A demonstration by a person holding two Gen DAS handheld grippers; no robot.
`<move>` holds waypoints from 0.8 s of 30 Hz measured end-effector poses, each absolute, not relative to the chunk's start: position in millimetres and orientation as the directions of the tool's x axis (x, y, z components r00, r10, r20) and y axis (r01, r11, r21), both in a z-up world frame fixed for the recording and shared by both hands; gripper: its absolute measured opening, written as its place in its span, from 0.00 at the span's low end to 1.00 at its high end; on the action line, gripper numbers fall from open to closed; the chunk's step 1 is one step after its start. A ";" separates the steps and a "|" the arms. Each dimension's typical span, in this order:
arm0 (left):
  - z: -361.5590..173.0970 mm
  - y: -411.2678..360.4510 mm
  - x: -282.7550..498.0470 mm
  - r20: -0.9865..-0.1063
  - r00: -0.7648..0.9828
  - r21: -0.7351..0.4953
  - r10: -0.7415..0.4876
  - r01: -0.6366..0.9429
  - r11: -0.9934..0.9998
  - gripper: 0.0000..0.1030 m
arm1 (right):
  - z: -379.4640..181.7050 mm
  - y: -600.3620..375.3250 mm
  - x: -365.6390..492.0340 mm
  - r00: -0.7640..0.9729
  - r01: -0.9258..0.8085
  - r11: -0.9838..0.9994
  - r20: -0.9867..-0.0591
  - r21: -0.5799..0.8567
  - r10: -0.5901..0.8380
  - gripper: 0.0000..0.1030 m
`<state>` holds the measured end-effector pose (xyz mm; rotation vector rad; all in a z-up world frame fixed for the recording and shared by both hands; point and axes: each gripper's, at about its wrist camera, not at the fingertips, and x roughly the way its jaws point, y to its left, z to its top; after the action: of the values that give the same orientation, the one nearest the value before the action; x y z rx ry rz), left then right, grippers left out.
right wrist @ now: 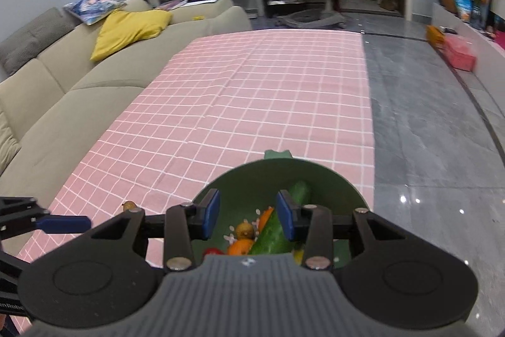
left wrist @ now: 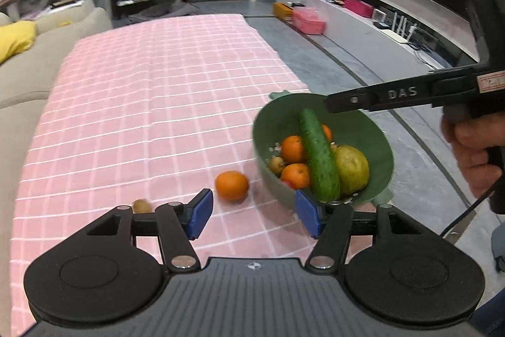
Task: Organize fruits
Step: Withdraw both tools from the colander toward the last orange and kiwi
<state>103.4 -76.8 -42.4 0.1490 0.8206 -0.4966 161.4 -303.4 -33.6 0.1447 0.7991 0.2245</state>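
Dim indoor light, floor glare, fisheye-warped edges, slight blur.

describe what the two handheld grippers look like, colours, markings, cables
Both the left gripper and the right gripper are black, with a ribbed grey body, round black discs on each side, silver pivot bolts and blue pads on the jaws. In the left wrist view, the right one shows raised "DAS" lettering, a small red-and-white label, a black cable and a bare hand on its grip.

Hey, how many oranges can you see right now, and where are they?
4. One orange on the tablecloth, left of the green bowl. Three in the bowl: upper left orange, lower orange, and one behind the cucumber, partly hidden. More may lie underneath.
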 end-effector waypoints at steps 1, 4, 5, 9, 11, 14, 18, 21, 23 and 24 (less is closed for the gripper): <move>-39.4 -73.5 100.7 -0.730 0.579 -0.058 -0.362 0.476 0.877 0.69 | -30.4 -302.2 155.7 0.680 -0.133 0.968 -0.691 0.215 0.247 0.36; -32.9 -62.3 88.1 -0.730 0.585 -0.039 -0.352 0.480 0.877 0.69 | -21.1 -294.1 138.8 0.697 -0.109 0.967 -0.676 0.230 0.239 0.36; -32.2 -57.6 86.3 -0.728 0.591 -0.028 -0.348 0.481 0.876 0.69 | -18.4 -290.2 132.8 0.706 -0.102 0.967 -0.668 0.232 0.235 0.36; -29.7 -40.4 76.8 -0.714 0.618 0.011 -0.327 0.477 0.879 0.69 | -20.4 -273.0 106.0 0.723 -0.052 0.963 -0.655 0.263 0.218 0.37; -32.0 -29.2 74.4 -0.716 0.620 0.008 -0.321 0.467 0.884 0.69 | -27.3 -265.3 95.1 0.715 -0.023 0.954 -0.662 0.299 0.224 0.37; -36.0 -11.5 70.5 -0.716 0.622 -0.003 -0.317 0.451 0.892 0.69 | -40.6 -244.3 80.1 0.695 -0.007 0.954 -0.684 0.300 0.221 0.37; -45.1 11.8 68.0 -0.723 0.616 -0.027 -0.312 0.426 0.904 0.69 | -55.1 -213.6 66.3 0.665 -0.028 0.964 -0.715 0.266 0.216 0.37; -53.1 24.6 68.1 -0.731 0.608 -0.048 -0.311 0.410 0.911 0.69 | -60.3 -198.3 62.8 0.651 -0.041 0.967 -0.728 0.250 0.215 0.37; -57.7 30.2 68.8 -0.734 0.605 -0.056 -0.309 0.400 0.915 0.69 | -62.6 -191.3 63.8 0.647 -0.048 0.970 -0.732 0.239 0.213 0.37; -59.1 32.8 69.1 -0.734 0.604 -0.061 -0.310 0.396 0.916 0.69 | -63.2 -187.7 64.8 0.645 -0.051 0.971 -0.734 0.235 0.212 0.37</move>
<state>69.1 32.8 -59.1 0.1118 0.8269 -0.4098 64.8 -187.7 -63.2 0.2000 0.8576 0.1509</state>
